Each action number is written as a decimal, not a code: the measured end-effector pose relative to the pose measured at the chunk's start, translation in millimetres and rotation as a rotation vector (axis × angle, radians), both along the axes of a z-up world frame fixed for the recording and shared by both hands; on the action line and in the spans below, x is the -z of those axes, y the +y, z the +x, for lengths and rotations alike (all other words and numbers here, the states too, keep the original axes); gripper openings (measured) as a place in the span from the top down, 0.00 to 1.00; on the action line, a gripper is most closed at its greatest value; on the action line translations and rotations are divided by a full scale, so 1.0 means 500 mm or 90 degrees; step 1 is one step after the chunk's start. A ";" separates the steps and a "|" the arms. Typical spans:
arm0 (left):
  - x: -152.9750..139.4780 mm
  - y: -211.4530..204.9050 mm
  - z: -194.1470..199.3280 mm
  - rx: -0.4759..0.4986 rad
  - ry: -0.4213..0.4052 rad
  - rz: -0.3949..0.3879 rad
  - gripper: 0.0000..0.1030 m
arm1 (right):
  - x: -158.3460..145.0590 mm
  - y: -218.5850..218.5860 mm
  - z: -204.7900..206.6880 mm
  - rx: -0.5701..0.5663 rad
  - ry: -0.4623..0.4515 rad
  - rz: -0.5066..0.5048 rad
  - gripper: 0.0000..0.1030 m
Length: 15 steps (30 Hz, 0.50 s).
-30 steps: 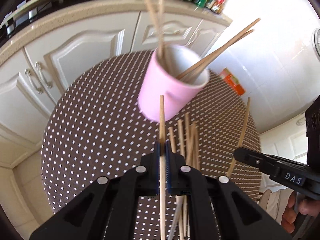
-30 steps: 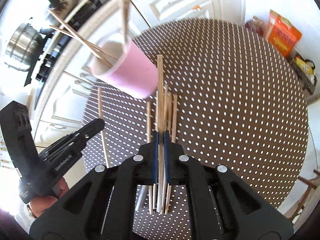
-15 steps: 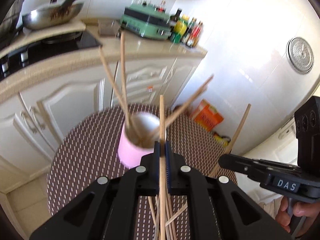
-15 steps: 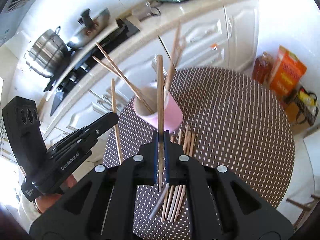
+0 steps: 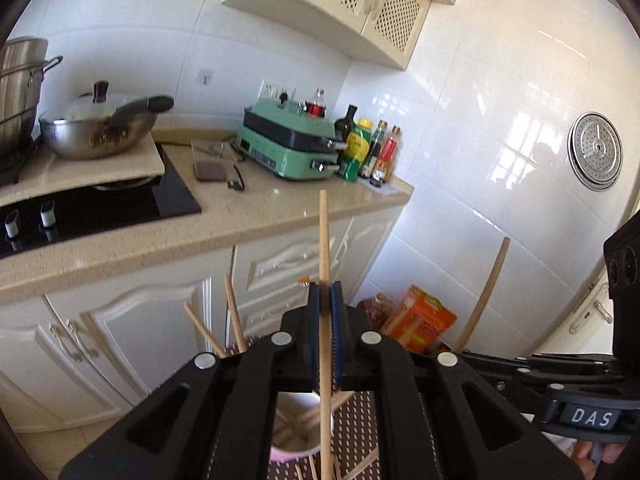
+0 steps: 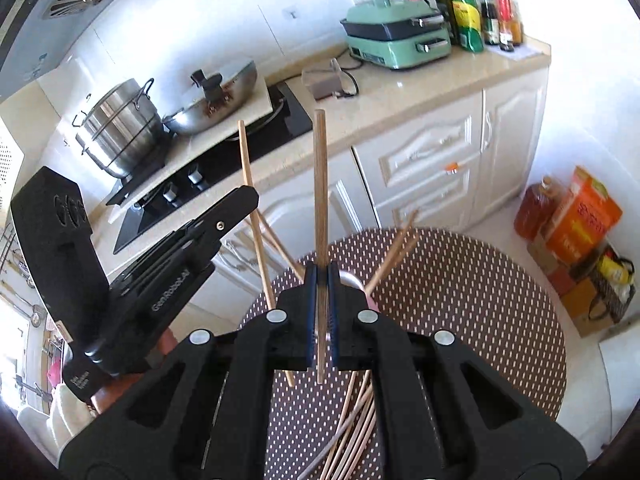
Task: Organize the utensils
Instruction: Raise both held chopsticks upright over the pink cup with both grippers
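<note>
My left gripper (image 5: 325, 300) is shut on a wooden chopstick (image 5: 324, 240) held upright, above a pink cup (image 5: 296, 436) that holds several chopsticks. My right gripper (image 6: 321, 280) is shut on another wooden chopstick (image 6: 320, 184), also upright, with the cup's rim (image 6: 352, 280) just behind its fingers. Several loose chopsticks (image 6: 356, 424) lie on the brown dotted round table (image 6: 472, 304) below. The left gripper shows in the right wrist view (image 6: 240, 204) with its chopstick; the right gripper shows in the left wrist view (image 5: 516, 364), its chopstick (image 5: 486, 292) rising above it.
A kitchen counter (image 5: 248, 216) with a hob, a wok (image 5: 96, 128), a steel pot (image 6: 120, 128), a green grill appliance (image 5: 288, 140) and bottles (image 5: 368, 148) stands behind the table. An orange box (image 6: 580, 220) and bags sit on the floor at the right.
Both grippers have lifted and tilted up with their chopsticks, so the views now face the counter and wall. The cup has dropped to the bottom of both views.
</note>
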State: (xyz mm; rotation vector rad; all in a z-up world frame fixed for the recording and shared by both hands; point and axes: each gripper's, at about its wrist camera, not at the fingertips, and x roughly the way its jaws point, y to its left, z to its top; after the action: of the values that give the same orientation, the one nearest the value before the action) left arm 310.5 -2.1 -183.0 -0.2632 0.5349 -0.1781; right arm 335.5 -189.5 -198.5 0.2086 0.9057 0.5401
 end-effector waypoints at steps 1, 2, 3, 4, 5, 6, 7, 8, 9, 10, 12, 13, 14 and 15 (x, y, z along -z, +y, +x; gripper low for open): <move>-0.002 0.000 0.009 -0.006 -0.010 0.003 0.95 | -0.004 0.002 0.008 -0.002 -0.003 0.000 0.95; -0.001 0.002 0.015 -0.010 -0.015 0.005 0.95 | -0.007 0.003 0.015 -0.004 -0.005 0.000 0.95; -0.001 0.001 0.025 -0.016 -0.021 0.010 0.95 | -0.011 0.003 0.020 -0.005 -0.008 0.001 0.95; 0.002 -0.001 0.035 -0.022 -0.025 0.015 0.95 | -0.014 0.005 0.028 -0.007 -0.011 0.001 0.95; 0.003 0.000 0.040 -0.026 -0.027 0.017 0.95 | -0.016 0.006 0.032 -0.008 -0.013 0.000 0.95; 0.008 -0.002 0.049 -0.034 -0.029 0.024 0.95 | -0.018 0.008 0.038 -0.009 -0.017 -0.002 0.95; 0.016 -0.003 0.058 -0.045 -0.029 0.031 0.95 | -0.019 0.011 0.042 -0.010 -0.018 -0.004 0.95; 0.023 -0.002 0.065 -0.052 -0.026 0.032 0.95 | -0.018 0.014 0.046 -0.011 -0.018 -0.005 0.95; 0.029 -0.001 0.069 -0.060 -0.026 0.034 0.95 | -0.017 0.015 0.051 -0.011 -0.017 -0.006 0.95; 0.035 0.001 0.073 -0.067 -0.029 0.036 0.95 | -0.019 0.016 0.055 -0.011 -0.018 -0.006 0.95; 0.046 0.001 0.082 -0.077 -0.031 0.043 0.95 | -0.018 0.017 0.061 -0.013 -0.020 -0.007 0.95; 0.051 -0.001 0.085 -0.078 -0.031 0.044 0.95 | -0.016 0.017 0.064 -0.012 -0.020 -0.007 0.95; 0.055 -0.002 0.087 -0.079 -0.031 0.044 0.95 | -0.015 0.017 0.066 -0.012 -0.019 -0.006 0.95; 0.059 -0.005 0.088 -0.084 -0.035 0.051 0.95 | -0.014 0.017 0.069 -0.011 -0.020 -0.005 0.95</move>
State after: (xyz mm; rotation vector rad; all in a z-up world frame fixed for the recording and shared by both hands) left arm 354.5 -4.6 -212.5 -0.2146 0.4674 -0.0351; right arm 369.8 -181.1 -191.6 0.1841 0.8799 0.5549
